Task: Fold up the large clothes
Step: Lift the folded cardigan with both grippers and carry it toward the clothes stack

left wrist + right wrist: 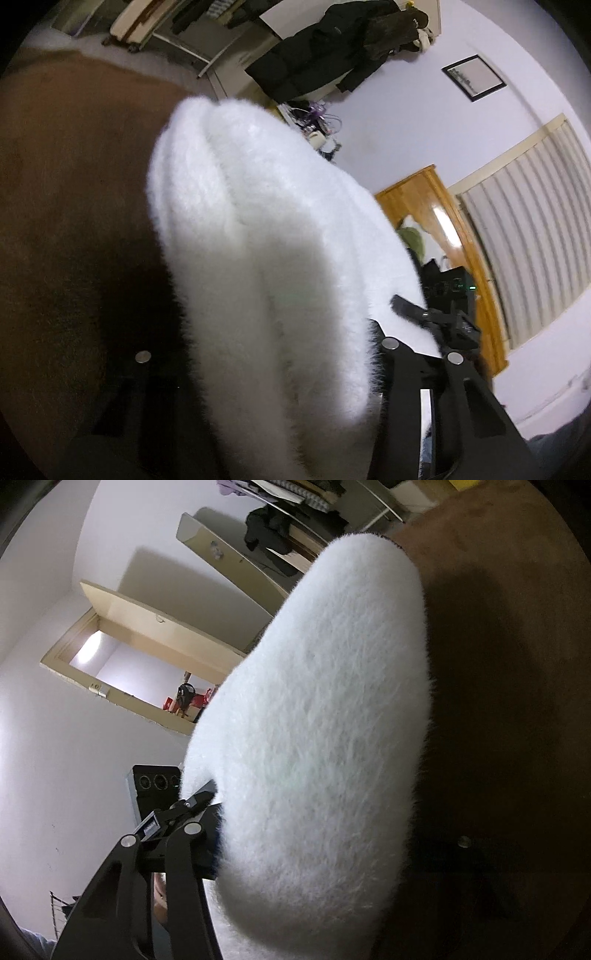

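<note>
A thick white fluffy garment (258,229) bulges up between the black fingers of my left gripper (266,332) and hides the fingertips; the jaws are closed on its fold. In the right wrist view the same garment (325,701) fills the gap of my right gripper (325,812), which is also closed on it, tips hidden. Each view shows the other gripper at the garment's far edge: the right one (424,314) and the left one (195,801). Below the garment lies a brown surface (66,184).
Black coats (325,48) hang at the back beside a framed picture (474,77). A wooden panel (436,214) and pale blinds (535,221) stand to the right. The right wrist view shows an open doorway (110,657) and cluttered shelves (288,524).
</note>
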The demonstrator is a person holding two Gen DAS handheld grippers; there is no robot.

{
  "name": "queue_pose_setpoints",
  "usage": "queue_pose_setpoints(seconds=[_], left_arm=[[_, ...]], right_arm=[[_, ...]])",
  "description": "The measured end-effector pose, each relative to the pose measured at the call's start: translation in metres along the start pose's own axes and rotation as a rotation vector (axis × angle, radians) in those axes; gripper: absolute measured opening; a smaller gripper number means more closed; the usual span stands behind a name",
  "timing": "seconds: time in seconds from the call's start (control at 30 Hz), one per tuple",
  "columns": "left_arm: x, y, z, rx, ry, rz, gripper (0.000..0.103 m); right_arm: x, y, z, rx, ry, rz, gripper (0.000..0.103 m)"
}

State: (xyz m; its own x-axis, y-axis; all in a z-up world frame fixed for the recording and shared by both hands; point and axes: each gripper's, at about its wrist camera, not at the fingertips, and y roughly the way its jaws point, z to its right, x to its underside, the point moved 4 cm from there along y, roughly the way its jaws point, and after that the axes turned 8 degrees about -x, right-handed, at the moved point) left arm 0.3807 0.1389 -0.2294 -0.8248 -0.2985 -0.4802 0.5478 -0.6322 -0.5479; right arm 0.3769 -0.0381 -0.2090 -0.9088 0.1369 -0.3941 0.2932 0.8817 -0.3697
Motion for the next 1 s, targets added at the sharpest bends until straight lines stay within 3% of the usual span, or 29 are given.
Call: queue_pose_setpoints(seconds=[0.37, 0.6, 0.8, 1.0], left_arm=[[-0.002, -0.091, 0.068, -0.057, 0.109, 0.073, 0.044], [0.042, -0.147, 0.098, -0.128, 0.101, 0.08, 0.044], [0.082, -0.171, 0.106, -0.127, 0.053, 0.068, 0.044], [0.095, -0.186, 0.117, -0.136, 0.046, 0.084, 0.044]], right_arm=[[0.011, -0.05, -0.091, -0.075, -0.086, 0.018, 0.054], [0.057, -0.084, -0.13, -0.092, -0.091, -0.026, 0.054], [0.1, -0.094, -0.153, -0.082, -0.074, -0.055, 0.054], [0.121, -0.106, -0.166, -0.09, -0.082, -0.071, 0.054]])
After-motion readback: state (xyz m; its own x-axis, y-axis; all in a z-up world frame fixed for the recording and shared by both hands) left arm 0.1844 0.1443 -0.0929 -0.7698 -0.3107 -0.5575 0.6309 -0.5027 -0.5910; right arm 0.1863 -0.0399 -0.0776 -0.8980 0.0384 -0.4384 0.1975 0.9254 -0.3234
